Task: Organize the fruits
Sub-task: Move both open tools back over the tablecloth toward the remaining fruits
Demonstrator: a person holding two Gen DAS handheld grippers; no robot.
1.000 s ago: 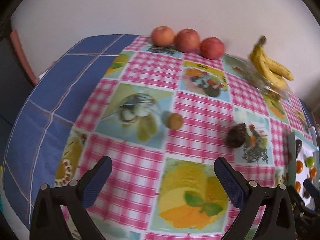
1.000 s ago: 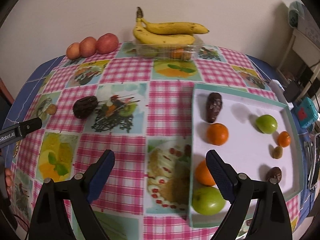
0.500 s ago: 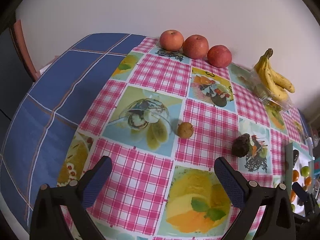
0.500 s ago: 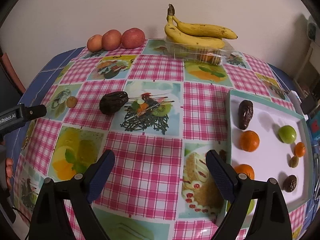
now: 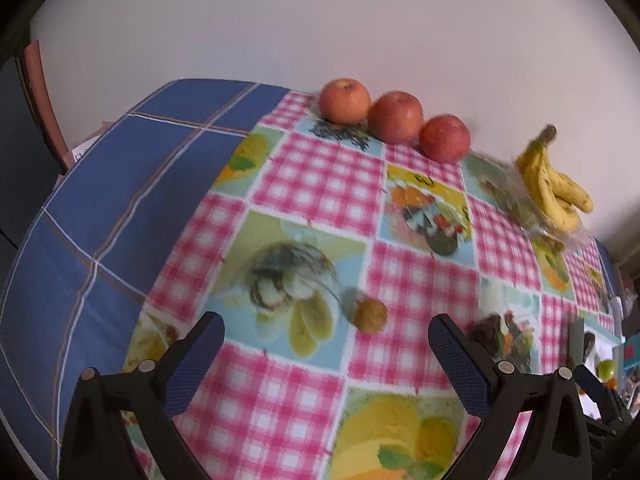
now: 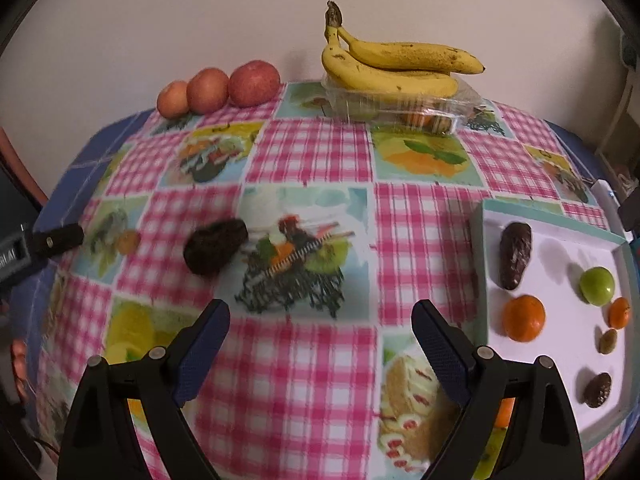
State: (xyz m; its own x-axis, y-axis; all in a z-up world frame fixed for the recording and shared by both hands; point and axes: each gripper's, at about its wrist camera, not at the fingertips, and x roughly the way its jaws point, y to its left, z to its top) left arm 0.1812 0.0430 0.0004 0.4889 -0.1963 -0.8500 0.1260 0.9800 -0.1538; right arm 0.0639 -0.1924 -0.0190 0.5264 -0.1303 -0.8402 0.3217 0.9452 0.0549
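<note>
Fingers of my left gripper point(image 5: 326, 354) stood wide apart and empty over the pink checked tablecloth point(image 5: 320, 184) in the left wrist view. Just beyond the gap between them, slightly right of centre, lay a small brown fruit point(image 5: 371, 316) on the cloth, untouched. Right of it, partly hidden behind the right finger, sat a dark wrinkled fruit point(image 5: 486, 330). Along the far wall I saw three red apples point(image 5: 394, 118) in a row, touching one another, and farther right a bunch of bananas point(image 5: 554, 192) on a clear plastic box. At the far right edge a sliver of the white tray point(image 5: 596, 360) showed, blurred. In the right wrist view my right gripper point(image 6: 320, 336) was likewise spread open with nothing in it, above the cloth near the table's near edge. The dark wrinkled fruit point(image 6: 214, 246) lay left of centre beyond the left finger, and the small brown fruit point(image 6: 128, 242) farther left, near the tip of the other gripper. The tray point(image 6: 560, 400) sat at right, holding a second dark fruit point(image 6: 515, 254), an orange point(image 6: 523, 318), a green fruit point(image 6: 597, 286), a smaller orange fruit point(image 6: 619, 312) and two small brownish ones, all apart from each other.
</note>
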